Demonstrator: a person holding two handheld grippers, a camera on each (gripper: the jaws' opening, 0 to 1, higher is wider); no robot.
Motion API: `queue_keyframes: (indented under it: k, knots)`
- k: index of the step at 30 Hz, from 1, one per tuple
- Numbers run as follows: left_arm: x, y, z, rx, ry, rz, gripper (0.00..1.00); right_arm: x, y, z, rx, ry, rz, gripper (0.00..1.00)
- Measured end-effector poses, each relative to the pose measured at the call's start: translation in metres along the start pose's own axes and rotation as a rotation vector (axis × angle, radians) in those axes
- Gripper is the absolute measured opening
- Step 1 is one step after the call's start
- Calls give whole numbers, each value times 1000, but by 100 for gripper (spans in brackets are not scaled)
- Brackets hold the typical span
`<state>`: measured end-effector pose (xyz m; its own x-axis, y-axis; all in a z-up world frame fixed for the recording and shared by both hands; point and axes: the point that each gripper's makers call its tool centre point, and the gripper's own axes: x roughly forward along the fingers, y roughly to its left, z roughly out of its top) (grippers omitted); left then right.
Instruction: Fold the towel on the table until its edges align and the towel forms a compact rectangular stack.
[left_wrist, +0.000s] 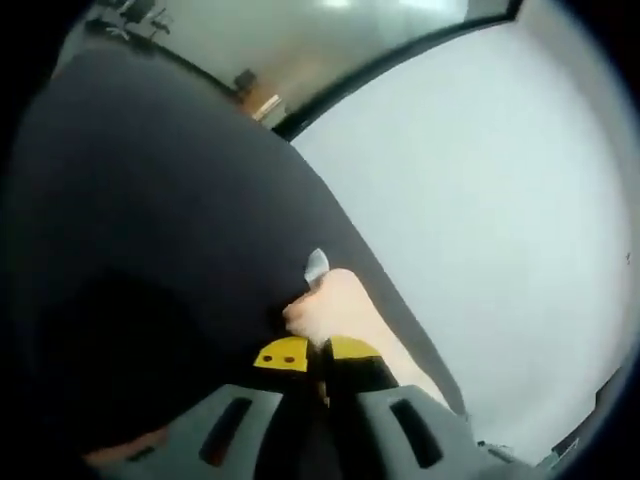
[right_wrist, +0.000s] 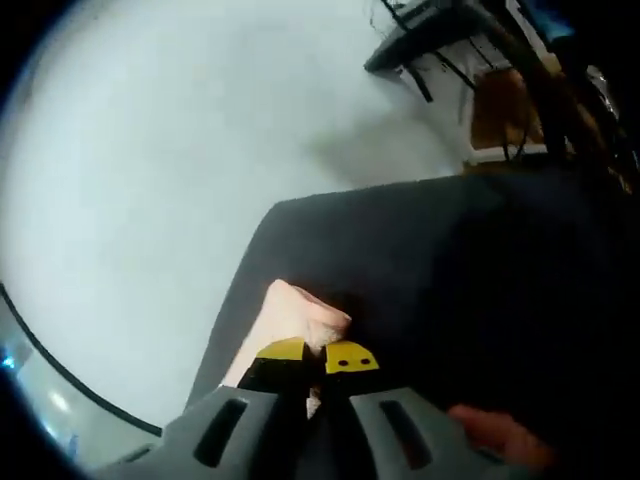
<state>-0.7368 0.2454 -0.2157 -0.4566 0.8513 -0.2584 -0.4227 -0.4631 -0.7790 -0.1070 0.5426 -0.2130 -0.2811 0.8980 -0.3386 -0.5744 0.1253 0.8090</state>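
Yellow-tipped jaws of the left gripper (left_wrist: 318, 355) sit pressed together on a pale pink fold of the towel (left_wrist: 335, 305), pinching its edge. That fold lies on a dark grey cloth surface (left_wrist: 150, 220) that spreads across the white table (left_wrist: 480, 200). Seen from the right gripper view, the right gripper (right_wrist: 316, 356) likewise has its jaws closed on the towel (right_wrist: 295, 315), at the edge of the dark cloth (right_wrist: 450, 270), with the table (right_wrist: 150, 180) beyond.
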Motion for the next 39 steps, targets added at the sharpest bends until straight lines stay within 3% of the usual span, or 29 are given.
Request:
queue_keyframes:
  k: [5, 9, 13, 17, 22, 25, 29, 31, 35, 39]
  knots:
    - [1, 0, -1, 3, -6, 0, 9, -9, 47, -1, -87, -53, 115, 1]
    - [3, 1, -1, 61, -11, 13, 9, -24, 97, -18, -279, -99, 205, 1]
    - [5, 2, 0, 77, -19, 19, 9, -30, 139, -48, -490, -124, 284, 1]
    - [6, 3, 1, 76, -21, 17, 9, -27, 164, -89, -562, -95, 334, 1]
    - [5, 2, 1, 92, -23, 16, 9, -14, 183, -131, -641, -23, 369, 1]
    - [6, 2, 2, 89, -23, 14, 9, -17, 191, -154, -682, 9, 403, 1]
    - [6, 3, 2, 91, -25, 15, 9, -26, 196, -179, -803, 15, 431, 1]
    - [7, 4, 3, 99, -27, 20, 9, -30, 201, -200, -868, 47, 476, 1]
    - [6, 3, 2, 104, -29, 22, 9, -27, 198, -237, -1059, 103, 492, 1]
    - [5, 2, 2, 84, -33, 17, 9, -26, 187, -263, -1107, 175, 495, 1]
